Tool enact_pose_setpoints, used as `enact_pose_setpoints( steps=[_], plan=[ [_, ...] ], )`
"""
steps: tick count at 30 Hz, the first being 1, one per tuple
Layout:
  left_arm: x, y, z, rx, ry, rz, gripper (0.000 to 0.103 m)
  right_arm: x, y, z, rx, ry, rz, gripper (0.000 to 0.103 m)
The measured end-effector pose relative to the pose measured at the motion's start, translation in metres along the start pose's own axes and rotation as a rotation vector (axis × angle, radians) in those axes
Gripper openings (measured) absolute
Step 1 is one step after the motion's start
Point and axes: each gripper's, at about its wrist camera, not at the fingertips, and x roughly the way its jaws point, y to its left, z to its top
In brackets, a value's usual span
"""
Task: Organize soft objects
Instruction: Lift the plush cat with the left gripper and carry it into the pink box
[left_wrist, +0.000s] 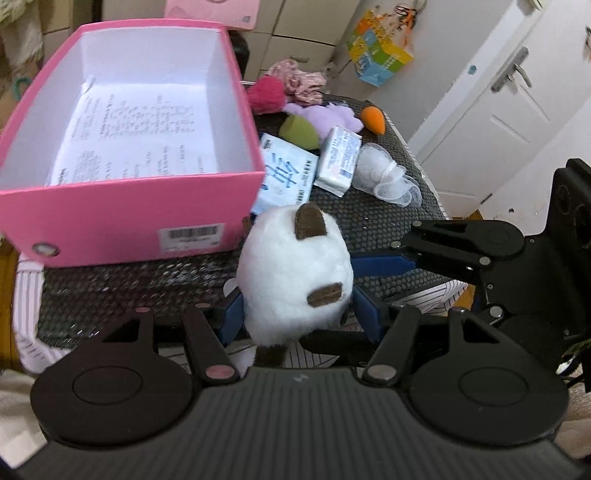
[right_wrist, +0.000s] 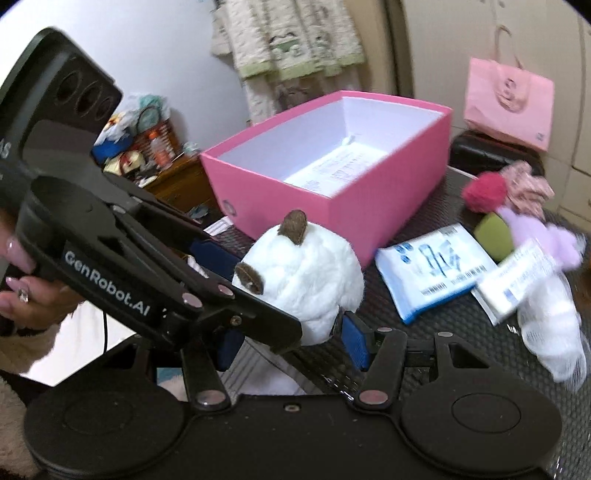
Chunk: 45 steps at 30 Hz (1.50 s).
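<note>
the box holds only a printed sheet, so nothing is sorted yet. the plush is clamped by both the left gripper and the right gripper, held above the mat just beside the box. both point steeply down. the tissue packs, sponges and mesh pouf wait on the mat.

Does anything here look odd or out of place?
Mostly the white plush toy: both the left gripper and right gripper clamp it at once. The pink box holds only printed paper.
</note>
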Motion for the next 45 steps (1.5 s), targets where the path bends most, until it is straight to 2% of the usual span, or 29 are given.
enact_pose_setpoints(
  steps=[7, 13, 18, 23, 25, 29, 33, 38, 42, 45],
  plan=[
    [-0.039, 0.017, 0.01, -0.022, -0.045, 0.019, 0.061, 0.003, 0.019, 0.039, -0.058, 0.009, 0.048, 0.062],
    [-0.069, 0.029, 0.034, 0.011, -0.181, 0.076, 0.061, 0.005, 0.036, 0.084, -0.155, -0.07, -0.002, 0.063],
    [-0.078, 0.05, 0.07, 0.014, -0.266, 0.082, 0.061, 0.017, 0.026, 0.125, -0.168, -0.11, -0.022, 0.063],
    [-0.079, 0.066, 0.101, 0.042, -0.324, 0.117, 0.061, 0.036, 0.009, 0.16, -0.16, -0.133, 0.0, 0.063],
    [-0.074, 0.077, 0.11, 0.036, -0.315, 0.128, 0.061, 0.051, 0.002, 0.169, -0.159, -0.127, 0.004, 0.063],
    [-0.046, 0.105, 0.126, -0.017, -0.232, 0.134, 0.062, 0.087, -0.014, 0.176, -0.115, -0.054, 0.037, 0.062],
    [-0.023, 0.123, 0.124, -0.049, -0.147, 0.148, 0.062, 0.124, -0.022, 0.173, -0.079, 0.037, 0.073, 0.062],
    [-0.013, 0.135, 0.114, -0.06, -0.075, 0.18, 0.061, 0.148, -0.02, 0.165, -0.072, 0.112, 0.116, 0.062],
    [-0.011, 0.138, 0.113, -0.07, -0.053, 0.208, 0.061, 0.159, -0.017, 0.162, -0.075, 0.155, 0.143, 0.062],
    [-0.013, 0.131, 0.111, -0.051, -0.073, 0.245, 0.063, 0.166, -0.016, 0.162, -0.089, 0.194, 0.154, 0.064]
  ],
)
